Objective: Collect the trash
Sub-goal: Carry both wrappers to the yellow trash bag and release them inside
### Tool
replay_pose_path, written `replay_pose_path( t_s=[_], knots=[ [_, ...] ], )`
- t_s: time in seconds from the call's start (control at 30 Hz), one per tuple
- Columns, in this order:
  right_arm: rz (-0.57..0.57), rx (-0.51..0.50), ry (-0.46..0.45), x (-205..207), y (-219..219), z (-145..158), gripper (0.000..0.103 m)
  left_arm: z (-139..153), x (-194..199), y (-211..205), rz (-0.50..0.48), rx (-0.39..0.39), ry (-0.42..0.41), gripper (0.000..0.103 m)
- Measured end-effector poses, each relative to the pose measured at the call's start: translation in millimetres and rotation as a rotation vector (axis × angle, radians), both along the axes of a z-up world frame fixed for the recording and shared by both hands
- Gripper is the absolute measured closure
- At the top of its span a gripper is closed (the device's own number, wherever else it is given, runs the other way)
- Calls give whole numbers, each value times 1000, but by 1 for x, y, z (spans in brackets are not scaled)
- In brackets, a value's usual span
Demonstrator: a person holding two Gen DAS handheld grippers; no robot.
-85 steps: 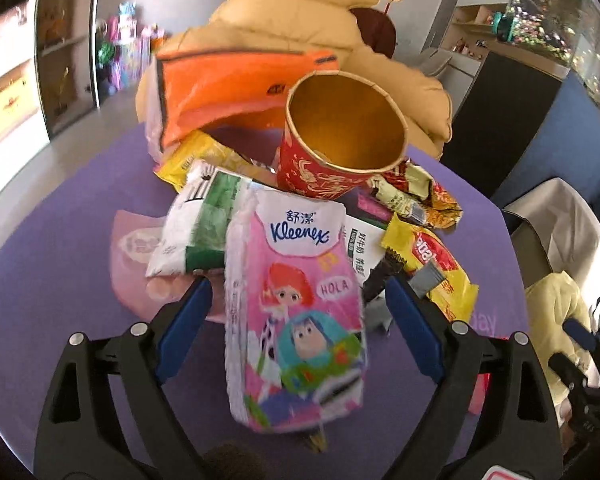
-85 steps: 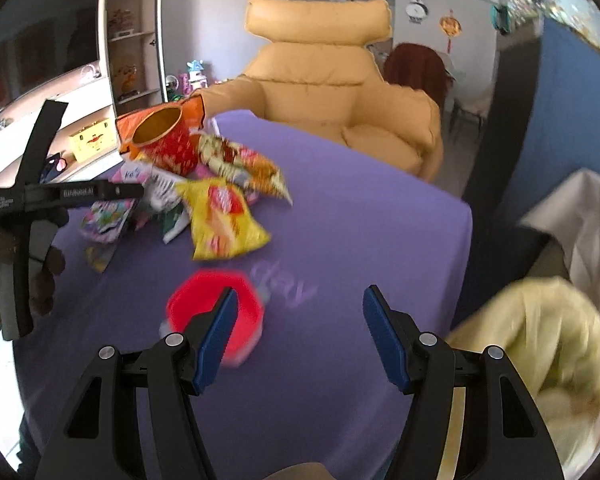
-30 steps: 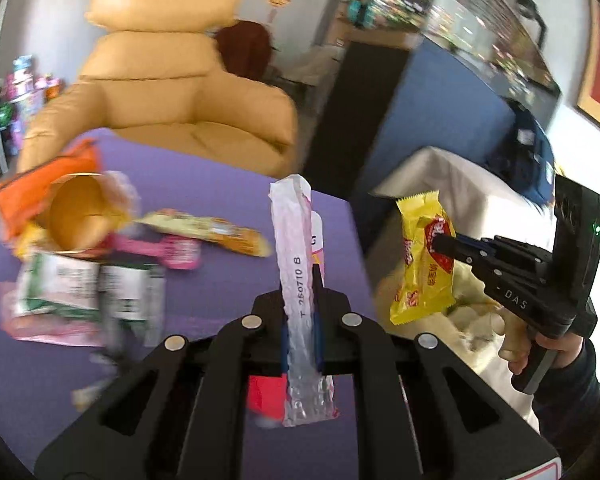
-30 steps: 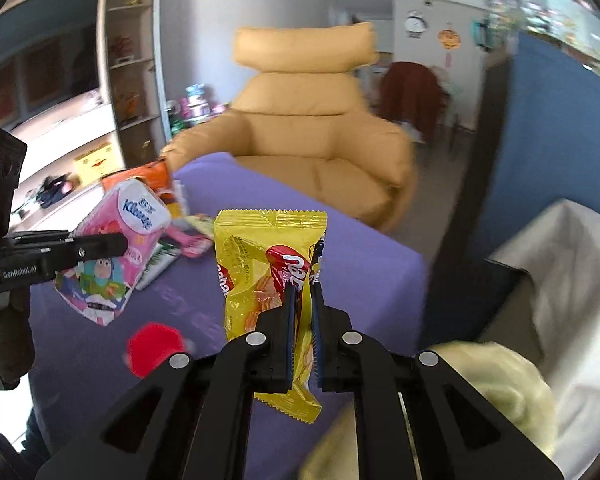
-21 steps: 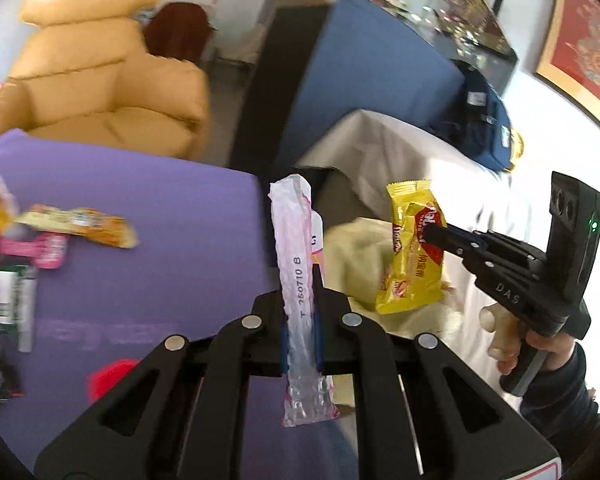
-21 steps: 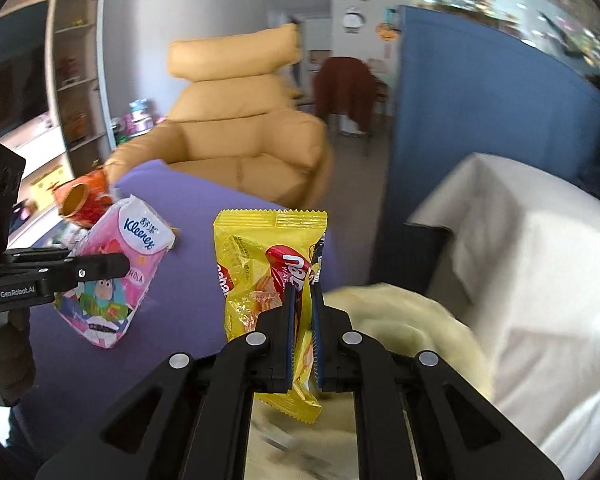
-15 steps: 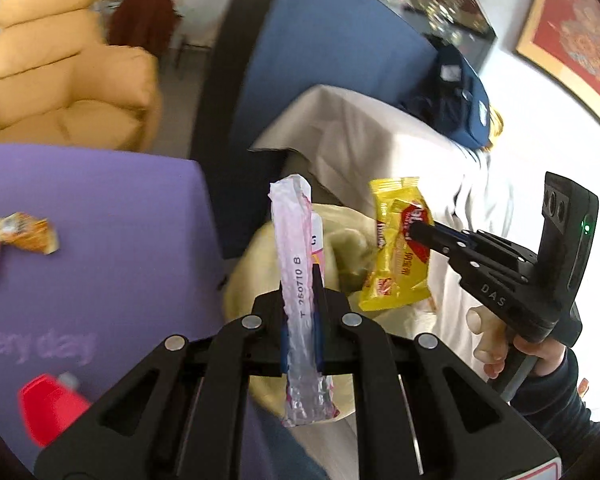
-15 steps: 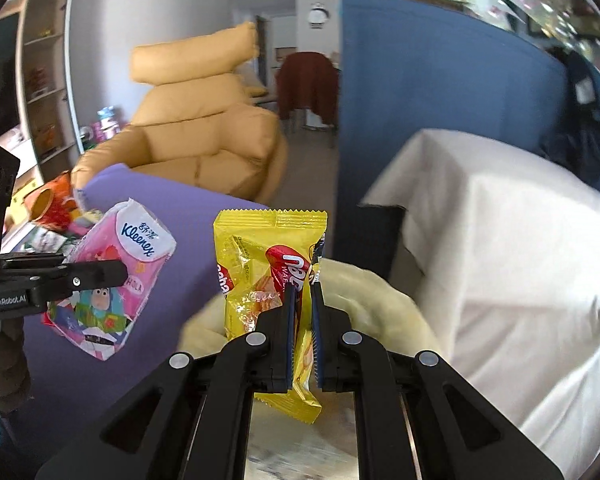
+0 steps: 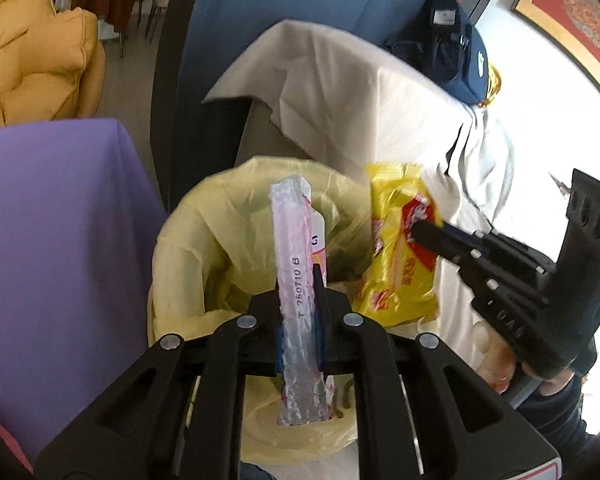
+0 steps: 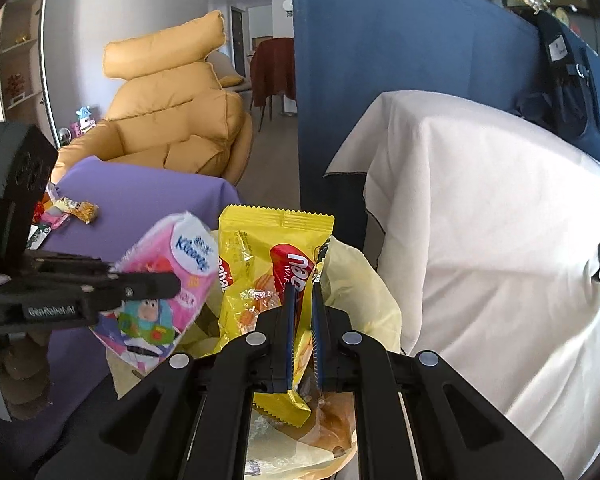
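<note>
My left gripper is shut on a pink Kleenex tissue pack, seen edge-on, over the mouth of a bin lined with a yellow bag. The pack's cartoon face shows in the right wrist view. My right gripper is shut on a yellow snack wrapper above the same bin. In the left wrist view the wrapper hangs over the bin's right rim, held by the right gripper.
The purple table stands left of the bin with several wrappers on it. A white-draped piece of furniture is right of the bin, a blue partition behind, and a yellow armchair beyond the table.
Both grippers have swung from the table over to the bin, each carrying its item. They now hang directly over the bin's mouth, lower and closer than half a second ago.
</note>
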State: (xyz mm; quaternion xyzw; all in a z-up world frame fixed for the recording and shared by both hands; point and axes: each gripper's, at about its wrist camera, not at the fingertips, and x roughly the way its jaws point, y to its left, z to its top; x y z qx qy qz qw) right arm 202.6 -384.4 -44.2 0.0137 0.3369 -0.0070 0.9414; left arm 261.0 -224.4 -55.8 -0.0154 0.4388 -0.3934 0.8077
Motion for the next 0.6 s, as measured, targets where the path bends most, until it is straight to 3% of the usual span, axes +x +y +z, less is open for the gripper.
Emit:
replay_pose_path(
  t_s=[0.2, 0.53, 0.6],
  knots=[
    [4, 7, 12, 3, 4, -6, 94, -16, 2, 3, 21, 17, 10, 92],
    [49, -2, 53, 15, 23, -19, 94, -17, 0, 12, 25, 17, 8, 91],
    [59, -17, 70, 20, 29, -24, 94, -15, 0, 14, 25, 10, 6, 86]
  ],
)
